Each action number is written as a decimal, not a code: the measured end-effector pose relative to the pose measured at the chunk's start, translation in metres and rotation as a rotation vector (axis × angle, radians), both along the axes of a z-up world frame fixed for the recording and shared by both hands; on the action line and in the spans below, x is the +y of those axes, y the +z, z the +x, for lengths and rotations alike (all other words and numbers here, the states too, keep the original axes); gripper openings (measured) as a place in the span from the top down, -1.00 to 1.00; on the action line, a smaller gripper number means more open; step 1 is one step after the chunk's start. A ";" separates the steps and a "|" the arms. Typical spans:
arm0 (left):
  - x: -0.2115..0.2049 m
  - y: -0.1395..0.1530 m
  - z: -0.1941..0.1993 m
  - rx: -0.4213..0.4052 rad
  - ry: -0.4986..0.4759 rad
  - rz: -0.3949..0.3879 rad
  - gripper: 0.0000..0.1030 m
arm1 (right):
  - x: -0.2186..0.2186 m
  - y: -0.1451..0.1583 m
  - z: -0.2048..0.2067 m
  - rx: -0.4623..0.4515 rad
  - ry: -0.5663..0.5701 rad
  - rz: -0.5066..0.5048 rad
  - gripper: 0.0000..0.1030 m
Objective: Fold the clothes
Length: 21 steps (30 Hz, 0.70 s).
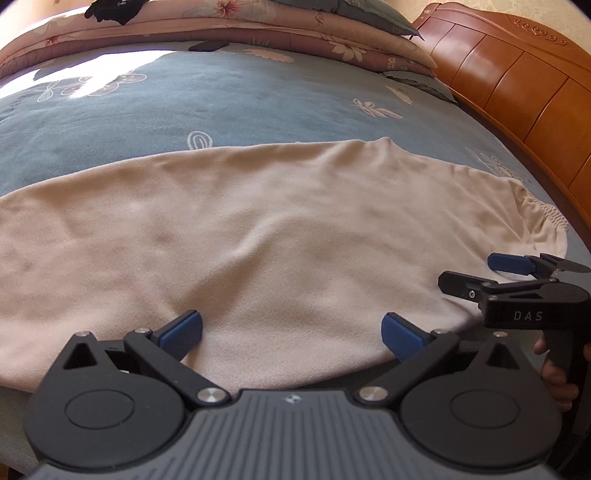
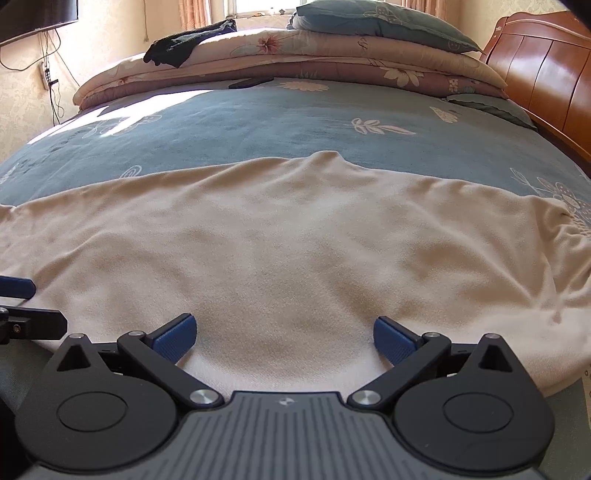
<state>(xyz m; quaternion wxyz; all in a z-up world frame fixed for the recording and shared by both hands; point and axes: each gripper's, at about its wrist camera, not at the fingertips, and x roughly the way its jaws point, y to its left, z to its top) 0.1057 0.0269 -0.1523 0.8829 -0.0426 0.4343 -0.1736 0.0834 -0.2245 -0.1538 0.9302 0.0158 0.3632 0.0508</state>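
Left hand-held gripper (image 1: 291, 334) is seen released, blue pads spread wide, poised low over the near hem of the beige garment (image 1: 258, 236); nothing is gripped. Right hand-held gripper (image 2: 284, 338) is likewise released, pads wide apart, set just above the same near edge. In the left wrist view the right hand-held gripper is seen at 3 o'clock, side-on, its fingers apart over the garment's right corner, with part of a hand (image 1: 557, 380) on its grip. In the right wrist view a blue pad of the left unit is caught at 9 o'clock.

The garment is spread flat across the near part of the bed (image 2: 258, 122), long side running 9 to 3 o'clock, a small peak at its far edge near 12 o'clock, a ribbed cuff or band bunched at 3 o'clock. Beyond it, blue patterned bedspread is lit by a sun patch at 10 o'clock. Further out, a folded floral quilt (image 2: 332, 59) is stacked with a pillow (image 2: 384, 22) on top and a dark cloth (image 2: 181, 44) at 11 o'clock. Wooden headboard (image 2: 546, 74) is noted at 2 o'clock.
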 end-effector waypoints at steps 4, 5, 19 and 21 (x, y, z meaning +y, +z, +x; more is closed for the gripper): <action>0.003 -0.001 0.000 0.000 0.006 -0.023 -0.99 | -0.023 0.009 -0.010 -0.092 -0.057 0.083 -1.00; 0.003 -0.001 0.000 -0.001 0.006 -0.025 -0.99 | -0.031 0.007 -0.009 -0.090 -0.084 0.091 -1.00; 0.014 -0.002 0.005 0.008 0.025 -0.112 -0.99 | -0.086 -0.007 -0.014 -0.061 -0.194 0.233 -1.00; 0.014 -0.003 0.004 0.003 0.022 -0.115 -0.99 | -0.083 -0.010 -0.017 -0.085 -0.182 0.210 -1.00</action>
